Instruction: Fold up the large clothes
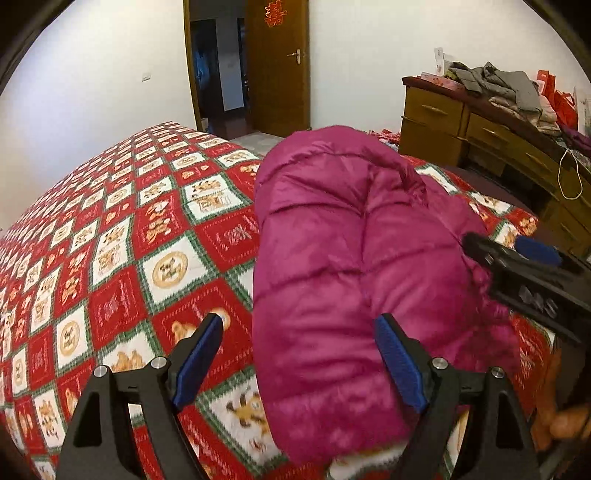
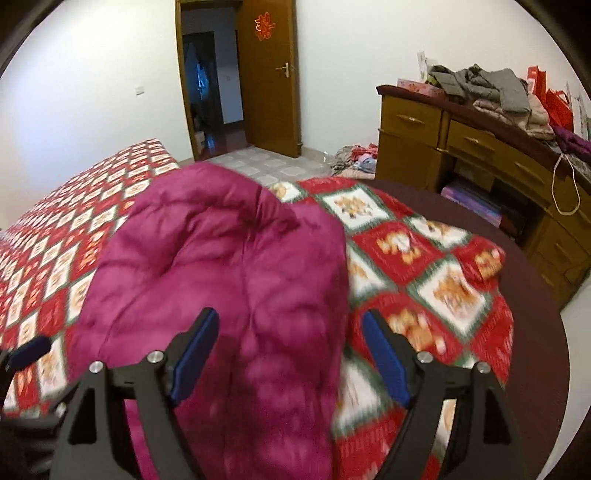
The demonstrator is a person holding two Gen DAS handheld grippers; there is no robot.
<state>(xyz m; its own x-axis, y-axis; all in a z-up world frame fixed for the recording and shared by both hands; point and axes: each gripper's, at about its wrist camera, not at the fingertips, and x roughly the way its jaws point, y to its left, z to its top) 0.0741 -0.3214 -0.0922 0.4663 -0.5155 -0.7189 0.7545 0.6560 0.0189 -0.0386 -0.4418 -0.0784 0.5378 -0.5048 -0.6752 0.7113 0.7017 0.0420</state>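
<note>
White walls enclose a bedroom where a bed is covered by a red, white and green patterned quilt (image 1: 110, 236) (image 2: 424, 258). On the quilt lies a magenta quilted down jacket (image 1: 351, 258) (image 2: 229, 266), folded into a thick, puffy bundle that runs lengthwise away from both cameras.

In the left wrist view, the left gripper (image 1: 299, 354) stands wide apart, its blue-padded fingers (image 1: 199, 362) straddling the jacket's near left edge: one finger hangs over bare quilt, the other over the fabric. Whether the pads touch the jacket cannot be told. The right gripper (image 1: 517, 258) shows at that view's right edge, its tip against the jacket's right side.

In the right wrist view, the right gripper (image 2: 288, 350) is likewise spread wide, with nothing held between its fingers (image 2: 384, 354); the jacket's near right edge sits between them. This view is motion-blurred.

Behind the bed, an open wooden door (image 1: 280, 66) (image 2: 269, 77) carries a red paper decoration (image 1: 276, 13) (image 2: 264, 25). To the right stands a wooden dresser (image 1: 480, 129) (image 2: 461, 140) with a pile of grey and pink clothes (image 1: 509, 88) (image 2: 495, 88) on top. More clothes (image 2: 354, 158) lie on the tiled floor near it.
</note>
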